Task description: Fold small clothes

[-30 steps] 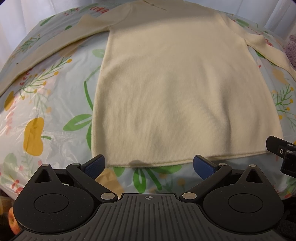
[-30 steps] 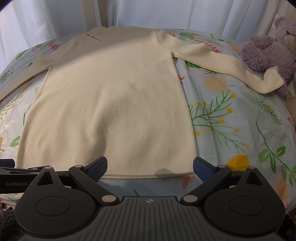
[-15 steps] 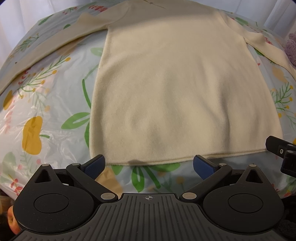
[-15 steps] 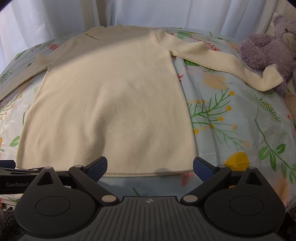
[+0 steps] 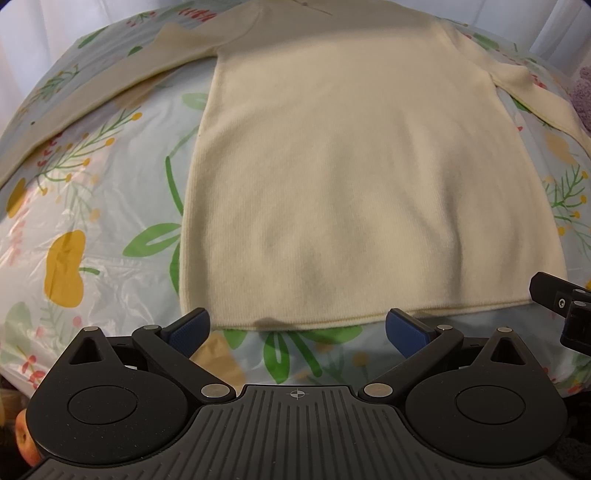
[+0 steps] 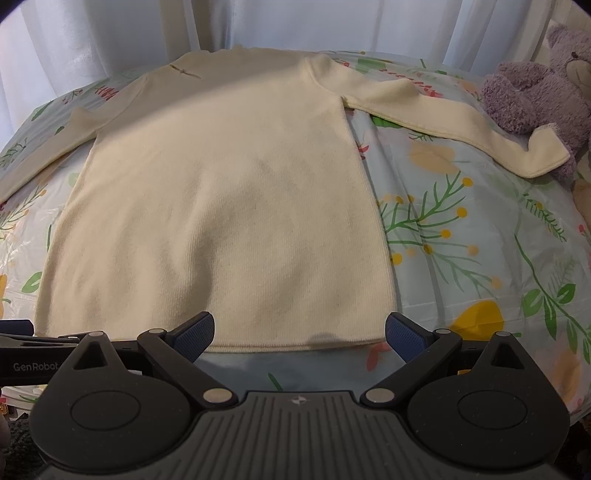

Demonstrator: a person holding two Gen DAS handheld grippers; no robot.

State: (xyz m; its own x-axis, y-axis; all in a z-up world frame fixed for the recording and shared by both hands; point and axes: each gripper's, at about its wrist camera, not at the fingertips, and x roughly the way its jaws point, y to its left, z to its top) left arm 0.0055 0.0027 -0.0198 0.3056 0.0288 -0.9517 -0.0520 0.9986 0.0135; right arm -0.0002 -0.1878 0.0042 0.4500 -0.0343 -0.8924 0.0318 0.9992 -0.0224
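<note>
Sweater (image 5: 369, 177) nearer now, floral sheet (image 6: 461, 236), curtains (image 6: 110, 29).

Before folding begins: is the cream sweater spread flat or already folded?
Spread flat: the cream sweater lies open on the floral sheet, both sleeves stretched outward, no fold visible.
</note>
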